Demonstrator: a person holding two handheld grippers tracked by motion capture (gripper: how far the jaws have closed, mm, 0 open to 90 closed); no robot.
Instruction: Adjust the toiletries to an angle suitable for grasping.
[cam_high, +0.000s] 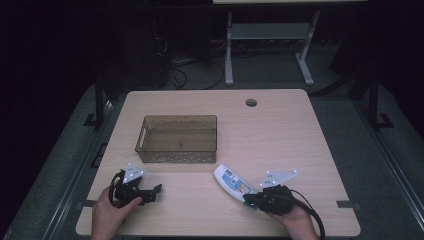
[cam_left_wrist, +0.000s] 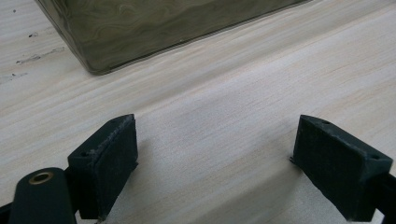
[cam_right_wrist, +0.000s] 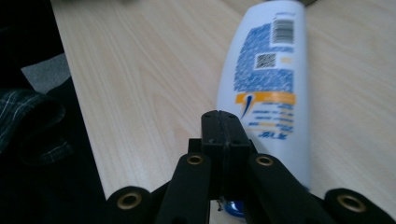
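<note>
Evidently the white plastic bottle with blue label (cam_high: 233, 182) lies flat on the pale wooden table (cam_high: 280, 130), near the translucent brown plastic bin (cam_high: 177, 138). Right gripper (cam_right_wrist: 224, 128) jaws pressed together beside it, left gripper (cam_left_wrist: 215, 158) jaws spread. Smooth, likely slippery; grasp across its narrower waist

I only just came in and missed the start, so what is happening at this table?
A person sits at a wooden table with a tool in each hand. The right tool has its jaws pressed together beside the cap end of a white bottle that lies flat on the table; it is not gripping the bottle. The left tool rests open on bare wood, holding nothing, just in front of a translucent bin that looks empty.
</note>
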